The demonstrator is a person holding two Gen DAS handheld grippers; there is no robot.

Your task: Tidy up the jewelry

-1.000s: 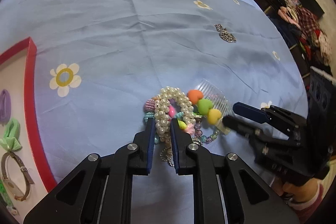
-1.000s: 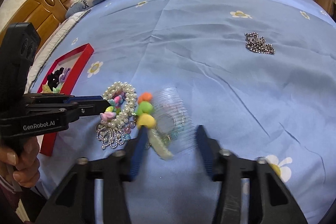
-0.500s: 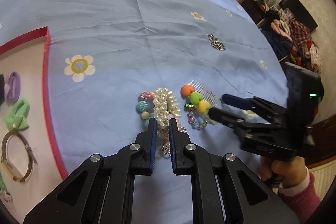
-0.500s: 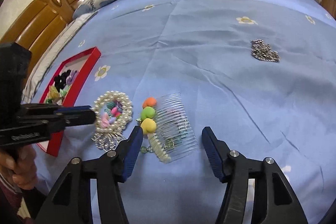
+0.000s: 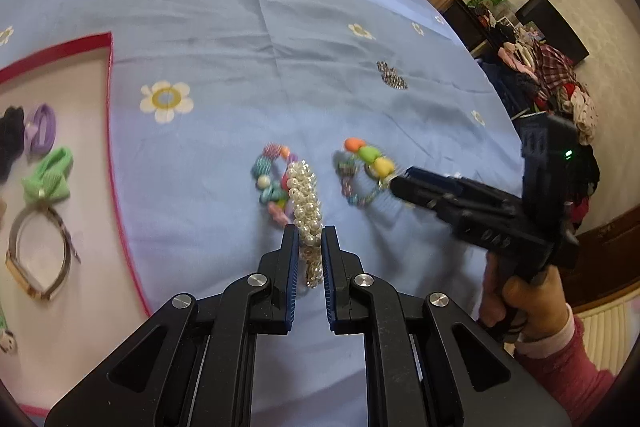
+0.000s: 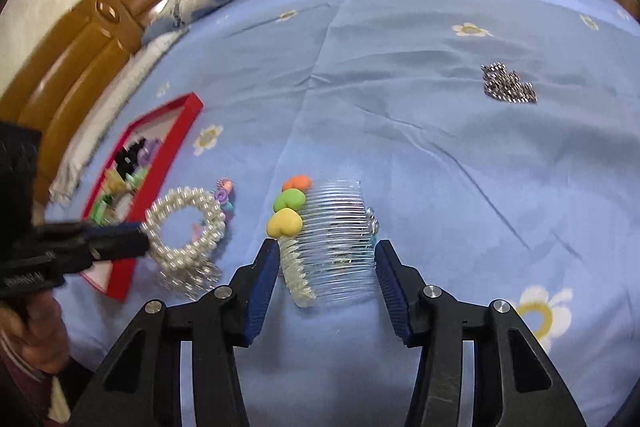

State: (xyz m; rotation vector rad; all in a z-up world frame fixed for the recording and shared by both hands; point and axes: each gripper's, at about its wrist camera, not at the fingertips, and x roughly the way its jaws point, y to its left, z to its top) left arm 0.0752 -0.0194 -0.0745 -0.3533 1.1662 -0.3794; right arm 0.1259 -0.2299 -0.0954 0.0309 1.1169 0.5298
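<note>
Left tongs: left gripper [image 5: 309, 239] clenched on the pearl bracelet [image 5: 304, 195], pinching its near rim.
Right tongs: right gripper [image 6: 325, 259] not gripping — jaws closing, one each side of the clear hair comb [image 6: 334, 239], no pad seen pressing on it.
Pearl bracelet: at 12 o'clock from the left fingertips, raised on edge; a silver charm cluster [image 6: 192, 277] hangs from it, and a pastel bead bracelet [image 5: 272, 175] lies just beside it at 10 o'clock.
Hair comb: flat on the blue bedsheet [image 6: 400, 67], topped by orange, green and yellow hearts [image 6: 290, 203]; part of a small bead bracelet [image 5: 354, 183] lies under it.
Jewelry tray: red-rimmed tray [image 5: 110, 115] at 9 o'clock in the left view, holding a green bow [image 5: 48, 177], a purple hair tie [image 5: 40, 127] and a wristwatch [image 5: 36, 259].
Also out: a silver chain [image 6: 506, 87], well apart at 1 o'clock from the comb.
Risk, left: the pastel beads may be tangled with the pearls — carried to the tray, they could drag along or drop off.
Risk, right: the comb is thin and slick; closing jaws could skid over it, bunch the sheet, or catch the bead bracelet underneath.
</note>
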